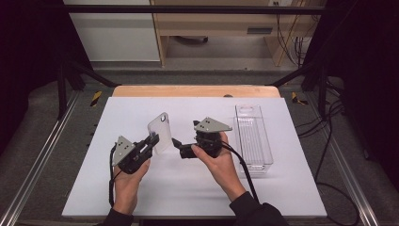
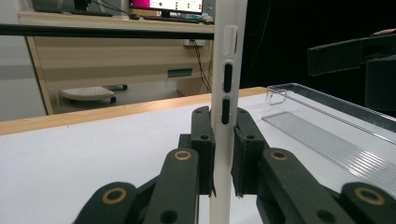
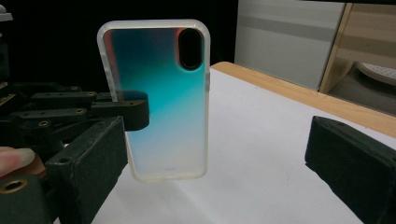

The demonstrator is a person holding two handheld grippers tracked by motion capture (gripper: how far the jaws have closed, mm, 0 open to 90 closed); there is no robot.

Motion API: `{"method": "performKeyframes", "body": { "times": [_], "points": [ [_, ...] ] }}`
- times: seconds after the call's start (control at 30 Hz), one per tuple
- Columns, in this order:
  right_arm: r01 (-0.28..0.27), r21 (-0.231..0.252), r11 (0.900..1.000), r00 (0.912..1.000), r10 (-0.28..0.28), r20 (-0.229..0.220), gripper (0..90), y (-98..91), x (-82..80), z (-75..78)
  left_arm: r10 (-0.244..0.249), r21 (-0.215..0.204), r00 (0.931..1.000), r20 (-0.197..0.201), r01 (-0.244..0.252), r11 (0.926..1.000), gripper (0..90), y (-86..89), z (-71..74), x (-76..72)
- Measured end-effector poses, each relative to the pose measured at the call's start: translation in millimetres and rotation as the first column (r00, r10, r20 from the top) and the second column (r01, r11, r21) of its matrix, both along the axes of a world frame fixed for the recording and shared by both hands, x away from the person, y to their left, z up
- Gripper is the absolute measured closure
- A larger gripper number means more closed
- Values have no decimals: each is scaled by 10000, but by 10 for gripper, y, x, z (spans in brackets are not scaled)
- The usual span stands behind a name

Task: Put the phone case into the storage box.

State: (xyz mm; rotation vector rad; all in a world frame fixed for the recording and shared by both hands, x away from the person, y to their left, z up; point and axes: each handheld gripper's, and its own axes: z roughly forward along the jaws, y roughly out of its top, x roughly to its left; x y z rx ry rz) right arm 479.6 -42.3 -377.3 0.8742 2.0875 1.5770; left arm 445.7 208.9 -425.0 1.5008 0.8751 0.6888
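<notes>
Left gripper (image 1: 154,140): clamped on the phone case (image 1: 160,132), both pads squeezing its long edge just below the side-button cutouts; case held upright, clear of the table.
Right gripper (image 1: 177,142): jaws spread wide, nothing between them; pointed at the case's flat back, just short of it.
Phone case: translucent, iridescent teal and orange in the right gripper view (image 3: 159,100); camera cutout at the top; seen edge-on in the left gripper view (image 2: 225,93), rising straight up out of the pads.
Risk, slip: grip narrow and low on a thin soft edge; likely to pivot or slide out if nudged by the right gripper.
Risk, flex: soft shell may bow or pop free if the wide jaws close across its face at an angle.
Risk, drop: release before a firm second hold would probably let it fall flat.
Surface: white table (image 1: 188,188), wooden strip along the far edge; clear plastic tray (image 1: 254,136) beyond the right gripper, well apart from the case.
Room: dark curtains at both sides; wooden desk, cables and grey floor behind.
</notes>
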Motion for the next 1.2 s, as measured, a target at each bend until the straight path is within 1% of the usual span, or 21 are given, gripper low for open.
{"method": "performKeyframes", "body": {
  "times": [0.03, 0.17, 0.23, 0.33, 0.43, 0.5, 0.53, 0.77, 0.83, 0.97, 1.07, 1.2],
  "points": [
    [39, 1, 10000, 10000, -39, 1, 61, 3, 0, -3, -31, -99, 10000, -34, 31, 9999, 809, -2, 1, -1],
    [31, 75, 10000, 10000, -31, 32, 62, 24, -2, -12, -85, -102, 10000, -43, 85, 9999, 809, -11, 0, -4],
    [37, 156, 9999, 10000, -37, 39, 62, 37, -1, -16, -181, -270, 9998, -119, 178, 9995, 809, -15, -2, -3],
    [50, 262, 9996, 10000, -52, 63, 63, 55, -5, -12, -234, -321, 9996, -151, 229, 9992, 809, -21, -5, -4],
    [76, 346, 9994, 9999, -79, 66, 63, 75, -10, -7, -303, -458, 9993, -235, 292, 9985, 809, -33, -15, -2],
    [90, 411, 9991, 9999, -94, 80, 62, 89, -13, -5, -328, -438, 9991, -251, 317, 9985, 809, -34, -18, -2],
    [82, 435, 9990, 9999, -87, 123, 62, 96, -13, -4, -361, -519, 9990, -281, 346, 9981, 809, -47, -23, -3],
    [94, 533, 9985, 9998, -102, 144, 58, 143, -11, -22, -489, -501, 9983, -331, 472, 9976, 809, -75, -33, -7],
    [103, 570, 9983, 9998, -111, 136, 59, 169, -10, -33, -551, -559, 9978, -364, 531, 9970, 809, -95, -40, -10],
    [70, 712, 9974, 9999, -80, 146, 60, 209, -14, -32, -593, -393, 9977, -326, 580, 9975, 809, -118, -44, -19],
    [27, 734, 9973, 9999, -37, 136, 61, 244, -20, -28, -746, -466, 9967, -328, 731, 9962, 809, -159, -47, -29],
    [-9, 735, 9973, 9998, -5, 197, 60, 283, -23, -19, -896, -328, 9955, -305, 886, 9955, 809, -199, -50, -40]
  ]
}}
